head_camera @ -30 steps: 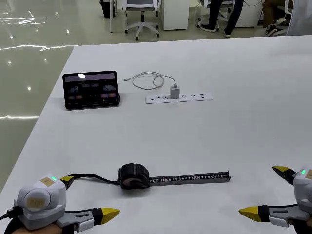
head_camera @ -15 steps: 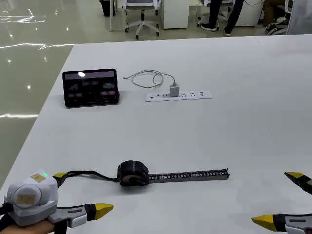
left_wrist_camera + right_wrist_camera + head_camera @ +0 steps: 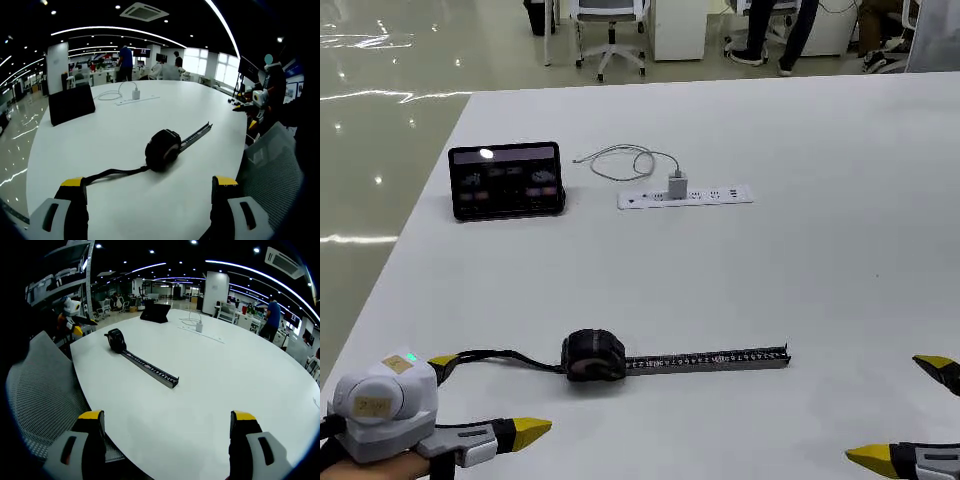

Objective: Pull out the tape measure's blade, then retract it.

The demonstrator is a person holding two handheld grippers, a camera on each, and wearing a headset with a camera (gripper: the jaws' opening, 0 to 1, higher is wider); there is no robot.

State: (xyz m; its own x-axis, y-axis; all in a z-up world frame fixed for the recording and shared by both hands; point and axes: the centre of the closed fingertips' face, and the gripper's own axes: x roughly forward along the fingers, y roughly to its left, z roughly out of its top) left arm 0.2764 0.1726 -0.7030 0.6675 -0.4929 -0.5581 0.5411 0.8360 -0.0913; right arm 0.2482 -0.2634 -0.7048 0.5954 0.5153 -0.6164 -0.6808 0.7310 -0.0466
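Tape measure (image 3: 593,356) lies on white tabletop (image 3: 720,270), blade (image 3: 710,360) extended toward 3 o'clock | left gripper (image 3: 486,396) at its 8 o'clock, jaws apart, empty | right gripper (image 3: 901,412) at 4 o'clock, jaws apart, empty

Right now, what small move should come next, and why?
Probably ease the left gripper forward onto the tape measure's case. The blade already lies extended on the table, the left and the right gripper are open and hold nothing, and the case sits straight ahead of the left jaws.
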